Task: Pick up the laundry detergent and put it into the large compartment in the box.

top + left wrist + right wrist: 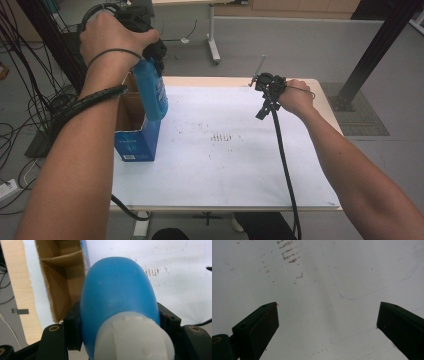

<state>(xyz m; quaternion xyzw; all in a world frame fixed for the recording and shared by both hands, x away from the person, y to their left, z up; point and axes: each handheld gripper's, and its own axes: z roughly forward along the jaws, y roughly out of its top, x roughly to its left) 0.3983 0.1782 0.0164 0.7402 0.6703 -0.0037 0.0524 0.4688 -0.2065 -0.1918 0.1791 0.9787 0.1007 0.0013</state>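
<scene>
A blue plastic bottle [151, 90] with a white cap [133, 340] hangs bottom-down over the open blue cardboard box [136, 137] at the table's left edge. My left gripper [150, 52] is shut on the bottle's neck end, one jaw on each side of it. In the left gripper view the bottle [117, 292] points toward the box's brown inside [62, 277]. My right gripper [265, 102] stands open over the white table sheet at the far right, jaws wide apart with nothing between them [327, 320].
The white sheet [225, 150] on the table has brown smudges [222, 136] in the middle. Black cables [30, 100] hang at the left beside the table. A dark frame post [375, 50] rises at the far right.
</scene>
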